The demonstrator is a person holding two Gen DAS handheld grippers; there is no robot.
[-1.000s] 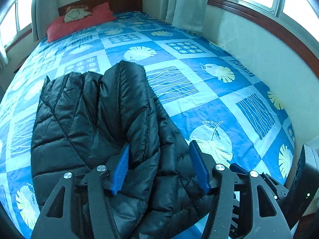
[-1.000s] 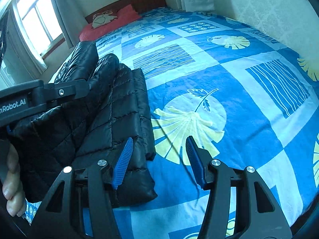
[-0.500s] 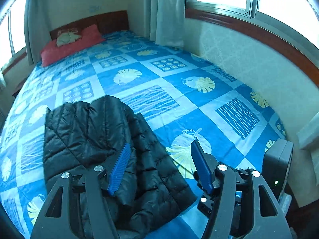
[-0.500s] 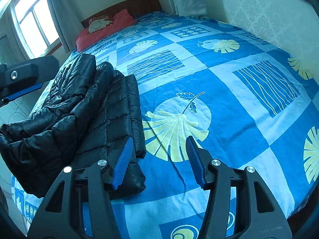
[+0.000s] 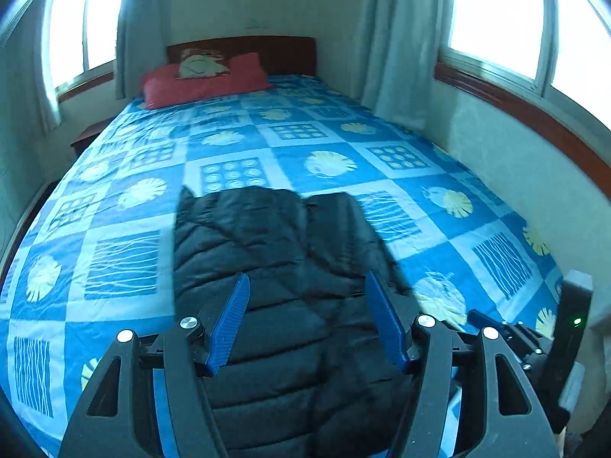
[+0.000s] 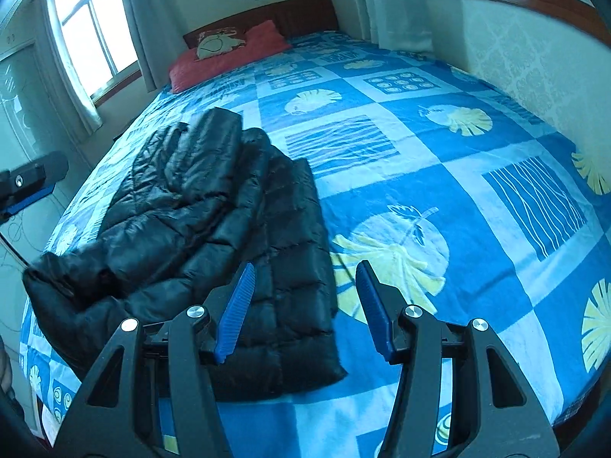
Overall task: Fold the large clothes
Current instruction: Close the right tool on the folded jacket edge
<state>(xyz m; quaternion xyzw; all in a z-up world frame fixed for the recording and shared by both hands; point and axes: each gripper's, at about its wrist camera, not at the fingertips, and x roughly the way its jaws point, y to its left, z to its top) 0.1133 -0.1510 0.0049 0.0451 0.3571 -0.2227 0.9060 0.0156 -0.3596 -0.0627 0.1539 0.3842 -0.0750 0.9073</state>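
A black quilted puffer jacket (image 5: 275, 267) lies folded lengthwise near the foot of the bed; it also shows in the right wrist view (image 6: 214, 221), left of centre. My left gripper (image 5: 307, 320) is open and empty, raised above the jacket's near end. My right gripper (image 6: 301, 305) is open and empty, above the jacket's right edge and the sheet. The left gripper's tip (image 6: 30, 183) shows at the far left of the right wrist view.
The bed carries a blue patterned sheet (image 5: 114, 259) with a red pillow (image 5: 206, 84) at the wooden headboard. A wall with windows runs along the right side (image 5: 515, 160). The right gripper's body (image 5: 569, 339) shows at the lower right.
Both grippers have pulled back and up from the jacket. The left view has swung to face the headboard. The jacket has stayed on the bed.
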